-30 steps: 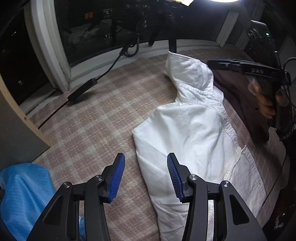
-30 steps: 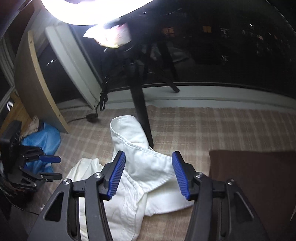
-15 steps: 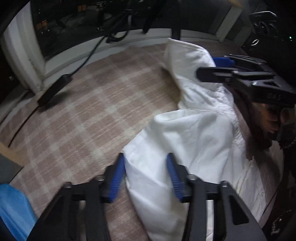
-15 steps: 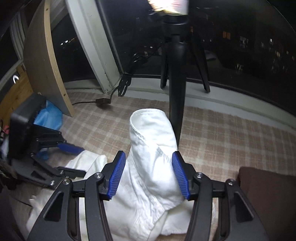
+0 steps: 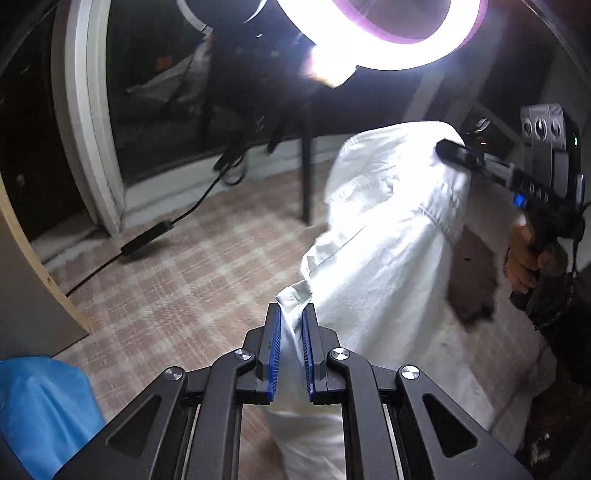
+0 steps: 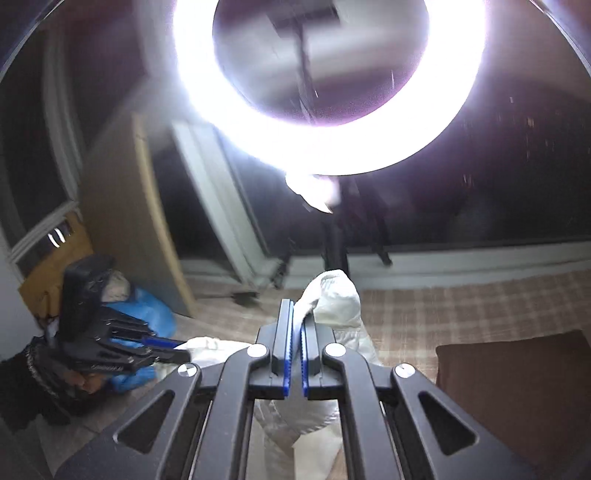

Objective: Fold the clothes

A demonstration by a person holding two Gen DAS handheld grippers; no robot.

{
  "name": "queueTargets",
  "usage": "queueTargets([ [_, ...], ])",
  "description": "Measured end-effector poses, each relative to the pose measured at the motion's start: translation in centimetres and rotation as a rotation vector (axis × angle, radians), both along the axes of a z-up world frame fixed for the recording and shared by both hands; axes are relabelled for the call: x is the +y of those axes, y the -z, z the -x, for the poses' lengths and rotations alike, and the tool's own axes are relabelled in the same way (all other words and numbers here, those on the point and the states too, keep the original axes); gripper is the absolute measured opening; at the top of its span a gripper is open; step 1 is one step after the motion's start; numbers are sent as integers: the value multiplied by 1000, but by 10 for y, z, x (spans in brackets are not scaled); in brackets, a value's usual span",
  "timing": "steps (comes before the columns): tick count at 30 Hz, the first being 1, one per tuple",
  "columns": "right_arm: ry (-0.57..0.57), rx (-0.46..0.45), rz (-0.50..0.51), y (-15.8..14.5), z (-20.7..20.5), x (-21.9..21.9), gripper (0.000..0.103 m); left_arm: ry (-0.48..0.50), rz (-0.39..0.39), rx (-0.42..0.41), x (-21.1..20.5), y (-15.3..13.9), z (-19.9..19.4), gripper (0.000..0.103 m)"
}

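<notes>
A bright ring-shaped lamp (image 5: 373,33) is glaring across the top of both views, its black tripod leg (image 5: 306,173) standing on the pink-and-cream checked cloth surface (image 5: 177,280) just left of the white cotton garment (image 5: 388,236). A black power adapter with its cable (image 5: 147,238) is lying at the left middle of the left wrist view, a crumpled blue fabric heap (image 5: 44,410) is sitting at the lower left, and a dark brown cushion (image 6: 517,384) is filling the lower right of the right wrist view.

The garment is hanging lifted off the cloth, its long axis running from the bottom centre up to the upper right of the left wrist view. The left gripper (image 5: 291,325) is closing its blue pads on the lower edge. The right gripper (image 6: 295,321) is clamped tight on the upper end, a hand (image 5: 524,258) gripping its handle at the right.
</notes>
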State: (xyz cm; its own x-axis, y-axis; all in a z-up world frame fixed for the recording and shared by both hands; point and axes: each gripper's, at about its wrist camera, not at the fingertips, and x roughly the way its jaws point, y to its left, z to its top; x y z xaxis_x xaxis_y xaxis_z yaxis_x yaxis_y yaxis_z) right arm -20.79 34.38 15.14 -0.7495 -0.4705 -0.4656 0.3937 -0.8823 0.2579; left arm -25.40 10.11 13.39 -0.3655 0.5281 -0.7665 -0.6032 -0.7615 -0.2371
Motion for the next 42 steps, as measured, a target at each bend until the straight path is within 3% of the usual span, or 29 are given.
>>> queueTargets([
  [3,32,61,-54,-15,-48,-1,4,11,-19,42,-5,-20,-26,10],
  [5,53,98,-37,-20,-83,2,4,28,-44,66,-6,-30,-45,10],
  [9,76,93,-44,-16,-168,1,4,88,-12,102,-1,-32,-109,10],
  [12,25,-105,-20,16,-216,-1,8,150,57,57,-2,-8,-156,10],
  [15,77,-316,4,49,-240,15,18,172,126,-23,-4,25,-184,9],
  [17,156,-379,79,59,-235,38,31,147,153,-46,-5,39,-185,9],
  [19,198,-423,147,70,-216,60,37,128,134,-64,-7,43,-182,9],
  [21,220,-481,139,83,-199,68,42,121,134,-79,-8,38,-183,10],
  [24,256,-578,70,112,-180,71,43,131,132,-78,-10,22,-188,15],
  [27,236,-652,165,134,-163,75,43,142,128,-21,-10,-5,-189,27],
  [30,236,-661,154,143,-153,72,43,141,163,76,-2,-24,-175,36],
  [33,201,-672,185,147,-143,68,43,180,241,132,17,-16,-155,36],
  [35,181,-675,206,149,-136,67,43,224,265,121,30,-2,-143,36],
  [36,177,-672,209,149,-133,67,42,247,276,115,37,5,-137,36],
  [37,177,-660,213,148,-132,67,29,261,278,102,42,10,-133,35],
  [38,173,-646,217,145,-131,67,9,275,280,88,46,15,-128,24],
  [39,169,-631,219,141,-129,67,4,273,282,91,45,13,-128,8],
  [42,182,-498,160,102,-132,64,4,267,288,104,41,8,-126,3],
])
